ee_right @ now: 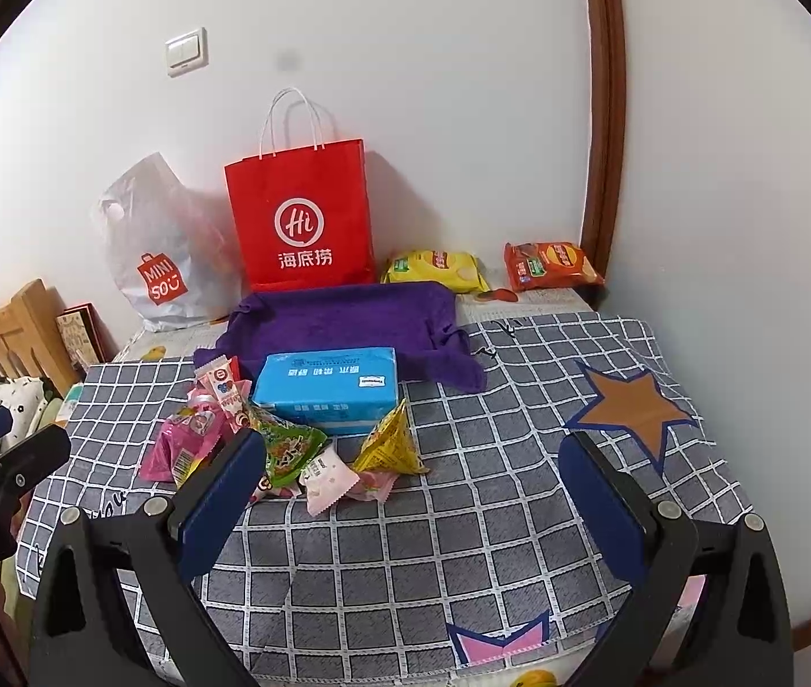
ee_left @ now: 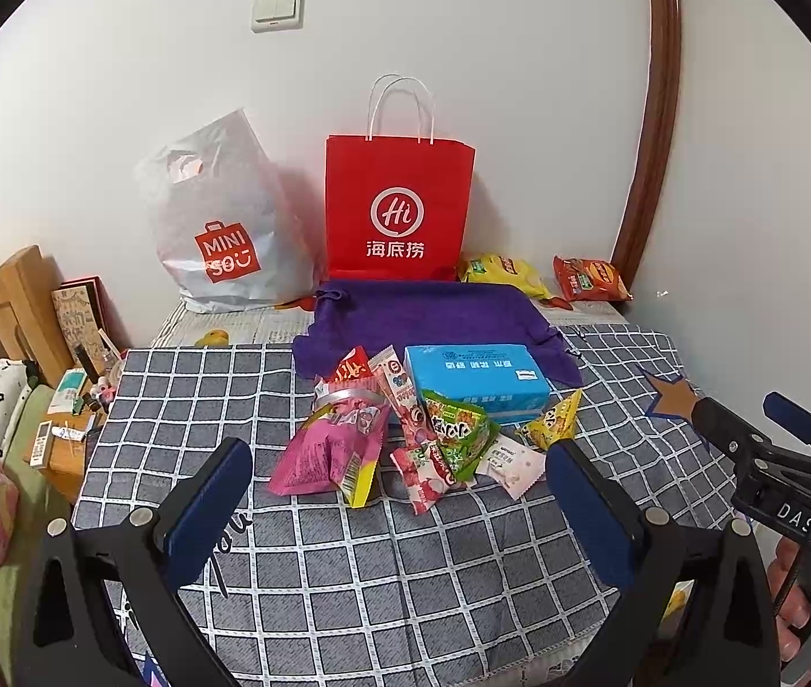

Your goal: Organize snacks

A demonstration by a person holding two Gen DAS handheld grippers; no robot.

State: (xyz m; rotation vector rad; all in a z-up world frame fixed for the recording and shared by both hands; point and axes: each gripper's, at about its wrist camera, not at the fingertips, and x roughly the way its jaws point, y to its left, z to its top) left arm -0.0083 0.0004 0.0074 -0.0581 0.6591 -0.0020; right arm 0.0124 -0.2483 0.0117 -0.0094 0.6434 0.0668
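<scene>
A heap of small snack packets lies mid-table: a pink bag (ee_left: 325,452), a green packet (ee_left: 457,429), a yellow triangular packet (ee_left: 554,421) and a white sweet wrapper (ee_left: 506,466). Behind them rests a blue tissue pack (ee_left: 477,378). My left gripper (ee_left: 400,461) hovers open just in front of the heap, holding nothing. In the right wrist view the same heap shows the green packet (ee_right: 291,449) and yellow packet (ee_right: 391,446). My right gripper (ee_right: 414,458) is open and empty, to the right of the heap.
A purple cloth (ee_left: 428,315) lies behind the tissue pack. A red paper bag (ee_left: 400,206) and a white plastic bag (ee_left: 222,223) stand against the wall. Yellow (ee_left: 500,272) and orange (ee_left: 591,277) crisp bags sit at the back right. A cluttered bedside (ee_left: 62,418) is left.
</scene>
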